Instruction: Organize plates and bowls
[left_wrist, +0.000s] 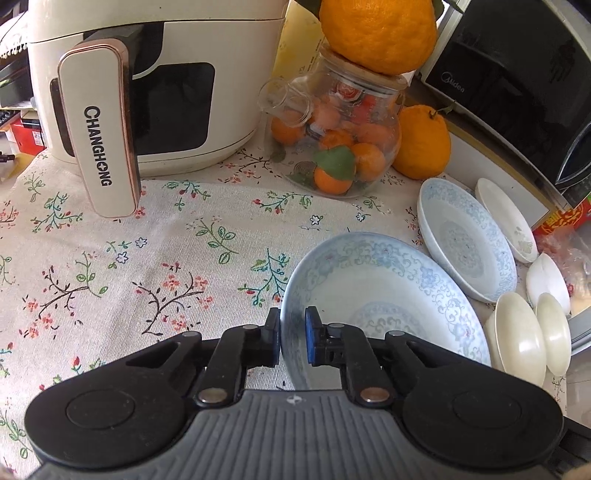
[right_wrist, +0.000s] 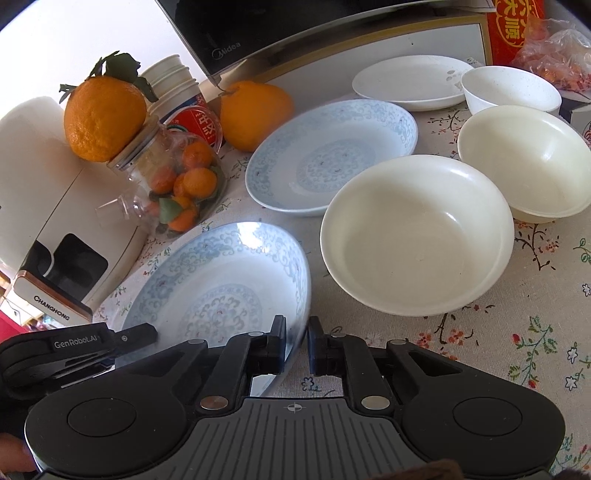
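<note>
Left wrist view: left gripper has its jaws straddling the near-left rim of a blue-patterned plate, one pad outside, one inside, closed onto the rim. Plate sits near-right on the floral tablecloth, hollow facing up, far edge looks raised a bit, so it seems tilted toward the camera; round, so no real long axis.

Right wrist view: right gripper pinches the same plate at its near-right rim, left pad inside, right pad outside w/ a sliver of gap on that side. Left gripper shows at the plate's left edge, fingers reaching in over the rim.

Far of it lies a second blue-patterned plate, flat, hollow up, just apart from the held one. Right of the held plate: cream bowl, upright, mouth up; another cream bowl far-right, nearly touching it. Behind those, a white plate & small white bowl beside it.

Far-left: CHANGHONG air fryer, glass jar w/ small oranges, big orange on its lid, another orange just right of the jar. Black Midea microwave far-right.
</note>
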